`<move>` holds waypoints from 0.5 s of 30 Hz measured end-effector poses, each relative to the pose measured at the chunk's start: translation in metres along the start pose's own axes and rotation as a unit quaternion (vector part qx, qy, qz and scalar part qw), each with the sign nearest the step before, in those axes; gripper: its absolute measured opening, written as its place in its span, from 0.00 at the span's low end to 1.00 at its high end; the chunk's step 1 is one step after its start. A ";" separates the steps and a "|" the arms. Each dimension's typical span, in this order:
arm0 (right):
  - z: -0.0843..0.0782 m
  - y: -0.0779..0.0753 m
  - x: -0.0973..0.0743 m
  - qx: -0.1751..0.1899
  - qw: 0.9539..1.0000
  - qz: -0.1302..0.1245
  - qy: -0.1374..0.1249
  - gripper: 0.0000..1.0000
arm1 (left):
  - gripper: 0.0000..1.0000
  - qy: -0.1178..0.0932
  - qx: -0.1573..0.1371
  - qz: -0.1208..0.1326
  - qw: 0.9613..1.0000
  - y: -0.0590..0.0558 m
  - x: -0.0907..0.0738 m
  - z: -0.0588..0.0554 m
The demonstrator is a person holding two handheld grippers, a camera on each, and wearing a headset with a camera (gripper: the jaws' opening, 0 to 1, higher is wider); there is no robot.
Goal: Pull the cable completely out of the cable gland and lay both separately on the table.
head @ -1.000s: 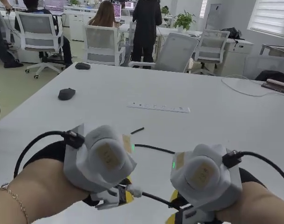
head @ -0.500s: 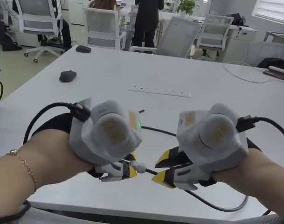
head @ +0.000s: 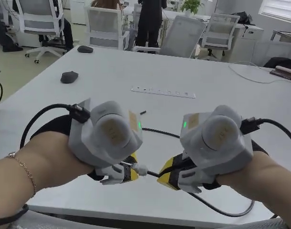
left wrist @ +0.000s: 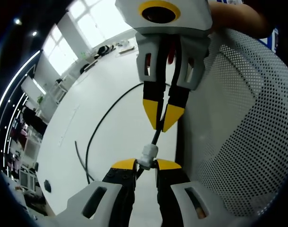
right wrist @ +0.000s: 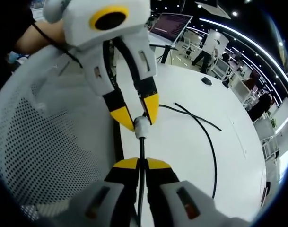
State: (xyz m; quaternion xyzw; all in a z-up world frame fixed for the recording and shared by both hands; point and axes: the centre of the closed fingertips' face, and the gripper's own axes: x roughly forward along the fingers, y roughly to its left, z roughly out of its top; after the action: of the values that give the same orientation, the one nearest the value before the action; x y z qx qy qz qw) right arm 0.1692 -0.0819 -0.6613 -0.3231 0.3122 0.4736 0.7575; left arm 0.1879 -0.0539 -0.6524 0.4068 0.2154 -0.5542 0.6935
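Fingers of the left gripper are closed on the white cable gland, one yellow tip on each side of it. The fingers of the right gripper are closed on the black cable, just beside the place where it comes out of the gland. The cable is inside the gland and passes through it, so the two are not separated. The two grippers point toward each other, tips near but not touching, and the short straight part of cable runs between them. Both are held over the near edge of the white tabletop. Behind the right gripper the cable goes down in a loop onto the tabletop. I count one gland, one cable and two grippers. One short black piece lies apart on the tabletop. Farther away lie one dark mouse and a second mouse. A white mesh surface is beside the grippers in both gripper views.
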 end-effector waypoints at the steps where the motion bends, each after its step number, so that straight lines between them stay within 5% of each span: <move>1: -0.003 -0.002 0.000 0.003 1.000 -0.002 0.005 0.03 | 0.16 0.001 -0.002 0.001 1.000 0.000 0.000 0.000; 6: -0.027 -0.010 0.001 0.015 0.998 -0.016 0.060 0.03 | 0.16 0.012 0.003 0.005 1.000 0.002 0.001 -0.003; 8: -0.038 -0.014 0.001 -0.010 0.995 -0.031 0.095 0.03 | 0.16 0.013 0.001 0.006 1.000 0.002 0.001 -0.003; 11: -0.042 -0.004 0.005 -0.055 0.990 -0.019 0.128 0.04 | 0.16 0.006 0.001 0.001 1.000 0.000 0.001 -0.001; 13: -0.036 -0.004 0.006 -0.072 0.990 -0.024 0.116 0.10 | 0.16 0.009 0.005 -0.002 1.000 -0.004 0.002 -0.001; 15: -0.025 0.000 0.006 -0.051 0.995 -0.011 0.081 0.13 | 0.16 0.012 0.010 -0.008 1.000 -0.008 0.004 0.001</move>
State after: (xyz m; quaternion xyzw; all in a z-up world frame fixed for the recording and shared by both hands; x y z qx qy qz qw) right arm 0.1676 -0.0986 -0.6810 -0.4018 0.3445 0.4532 0.7173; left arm 0.1814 -0.0573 -0.6574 0.4185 0.2208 -0.5568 0.6827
